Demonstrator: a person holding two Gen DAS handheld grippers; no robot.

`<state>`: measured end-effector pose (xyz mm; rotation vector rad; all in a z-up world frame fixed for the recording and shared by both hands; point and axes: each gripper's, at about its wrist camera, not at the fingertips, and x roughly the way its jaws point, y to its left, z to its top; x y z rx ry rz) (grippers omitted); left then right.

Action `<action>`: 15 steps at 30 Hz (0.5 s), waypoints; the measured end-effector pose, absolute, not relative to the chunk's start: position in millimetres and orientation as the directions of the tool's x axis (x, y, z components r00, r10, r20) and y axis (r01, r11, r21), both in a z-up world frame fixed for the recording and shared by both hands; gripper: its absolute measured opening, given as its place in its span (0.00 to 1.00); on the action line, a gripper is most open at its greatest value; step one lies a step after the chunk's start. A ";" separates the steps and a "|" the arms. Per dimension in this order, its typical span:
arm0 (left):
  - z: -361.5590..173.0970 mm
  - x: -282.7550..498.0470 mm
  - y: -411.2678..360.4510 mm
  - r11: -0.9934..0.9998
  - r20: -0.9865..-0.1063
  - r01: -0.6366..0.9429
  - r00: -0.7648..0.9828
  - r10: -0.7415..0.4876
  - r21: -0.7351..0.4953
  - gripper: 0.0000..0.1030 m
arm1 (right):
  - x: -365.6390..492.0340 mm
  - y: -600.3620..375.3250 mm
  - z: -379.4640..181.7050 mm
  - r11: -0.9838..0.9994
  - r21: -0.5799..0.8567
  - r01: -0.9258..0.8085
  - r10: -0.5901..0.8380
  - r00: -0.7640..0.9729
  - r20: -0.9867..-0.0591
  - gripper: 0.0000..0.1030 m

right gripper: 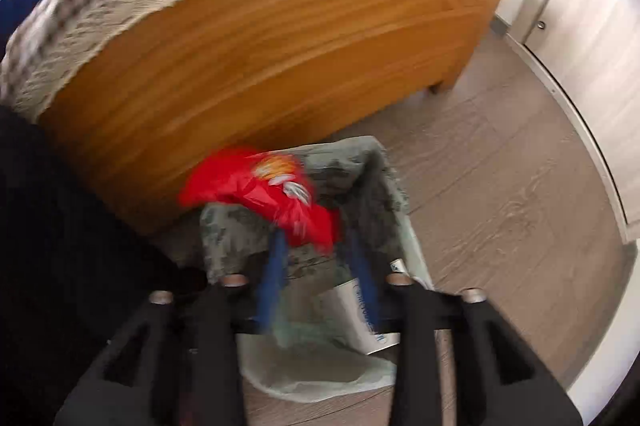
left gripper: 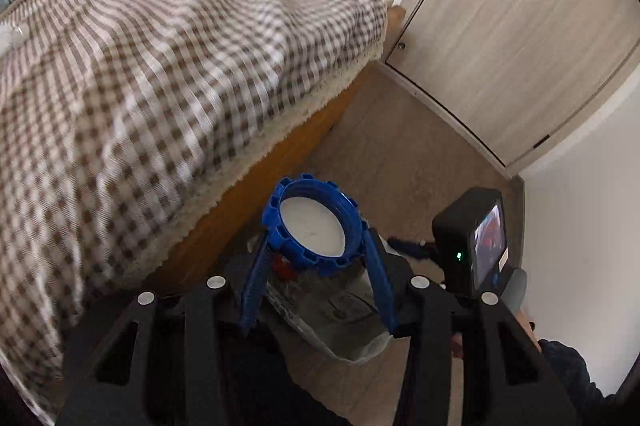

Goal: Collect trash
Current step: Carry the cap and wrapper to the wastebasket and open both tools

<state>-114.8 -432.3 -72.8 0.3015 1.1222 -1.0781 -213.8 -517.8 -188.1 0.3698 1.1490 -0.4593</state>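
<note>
My left gripper (left gripper: 316,236) is shut on a blue ribbed ring cap (left gripper: 280,234) with a white inside, its fingers pressing on both sides. Under it stands a bin with a pale green liner (left gripper: 352,346). In the right wrist view my right gripper (right gripper: 316,240) points down over that bin (right gripper: 384,177) with its blue fingers (right gripper: 274,266) apart. A crumpled red snack wrapper (right gripper: 256,189), blurred, lies just past the fingertips over the bin's mouth, with no pad seen pressing on it. A white carton (right gripper: 360,314) lies inside the bin.
The bin stands on wood-look floor (right gripper: 500,185) against the bed's orange wooden side (right gripper: 260,45). A brown-checked blanket (left gripper: 160,45) covers the bed. A pale sliding door (left gripper: 520,25) runs along the right. The right gripper's camera (left gripper: 472,238) shows beside my left one.
</note>
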 end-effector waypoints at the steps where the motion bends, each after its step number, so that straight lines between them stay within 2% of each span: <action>1: -78.2 -116.7 -435.2 0.493 -0.845 0.812 -0.001 -0.535 -0.312 0.43 | -215.2 -519.9 -186.1 0.844 0.041 0.535 -0.170 0.338 -0.926 0.51; 7: -101.3 -129.4 -461.1 0.495 -0.880 0.796 -0.095 -0.466 -0.348 0.43 | -242.6 -539.0 -160.9 0.803 0.011 0.596 -0.263 0.371 -0.891 0.51; 11: -118.5 -140.3 -479.7 0.491 -0.894 0.792 -0.146 -0.424 -0.362 0.43 | -251.1 -549.0 -141.9 0.781 -0.083 0.619 -0.361 0.338 -0.869 0.54; 15: -132.0 -147.3 -494.2 0.493 -0.911 0.796 -0.166 -0.378 -0.350 0.44 | -259.0 -565.2 -129.1 0.771 -0.082 0.631 -0.385 0.360 -0.850 0.54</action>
